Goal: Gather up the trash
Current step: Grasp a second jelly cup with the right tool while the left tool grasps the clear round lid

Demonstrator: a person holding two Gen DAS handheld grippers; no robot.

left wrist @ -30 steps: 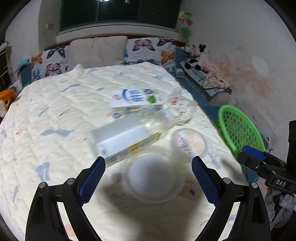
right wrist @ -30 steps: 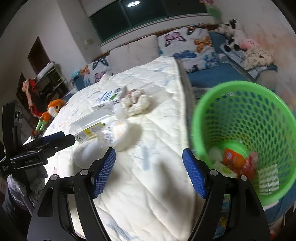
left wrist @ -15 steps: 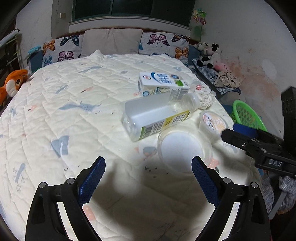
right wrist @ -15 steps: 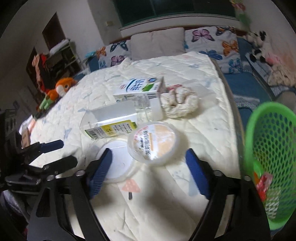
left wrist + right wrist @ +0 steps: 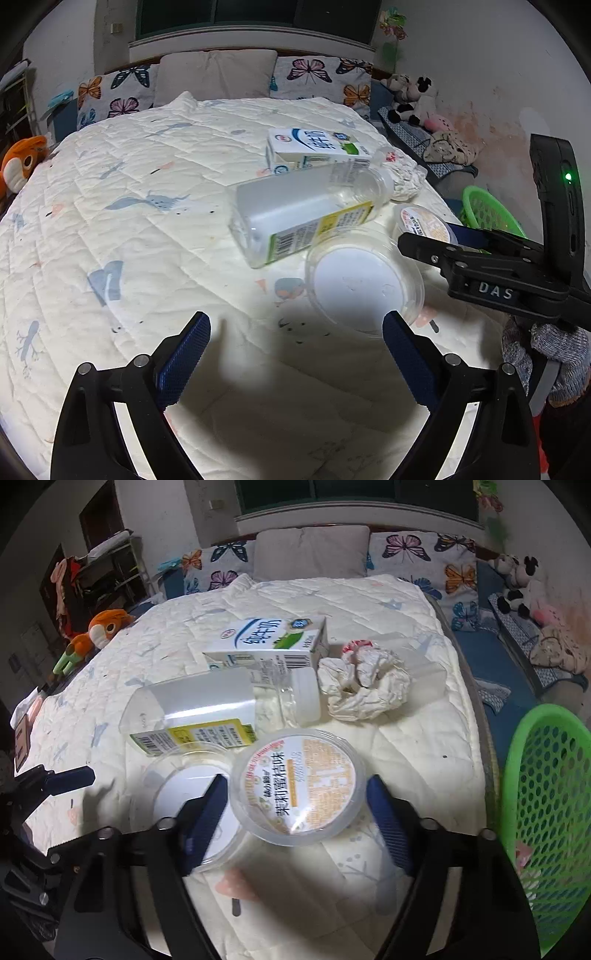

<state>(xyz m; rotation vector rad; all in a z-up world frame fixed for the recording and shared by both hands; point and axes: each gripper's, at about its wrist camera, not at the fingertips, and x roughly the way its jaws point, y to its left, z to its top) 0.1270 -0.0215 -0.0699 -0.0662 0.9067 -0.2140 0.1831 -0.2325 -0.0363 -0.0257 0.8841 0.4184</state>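
1. Holding our right tool [image 5: 295,808] low over the bed [image 5: 417,746], we have its blue pads spread apart on either side of the sealed round cup [image 5: 299,786]; whether either pad touches the cup we cannot tell.
2. Our left tool [image 5: 295,343] hovers above the quilt with its pads wide apart and nothing between them.
3. We see the empty clear tub [image 5: 364,280] just beyond the left tool, lying beside the sealed cup, with the right tool's left pad in front of it in the right wrist view.
4. We see the plastic bottle [image 5: 306,216] lying on its side, its label end overlapping the tub's rim.
5. Behind the bottle, the milk carton [image 5: 269,644] lies flat, touching it.
6. We find the crumpled wrapper [image 5: 365,679] just right of the bottle's cap.
7. We see the green basket [image 5: 550,819] beside the bed's right edge, well apart from the trash cluster.
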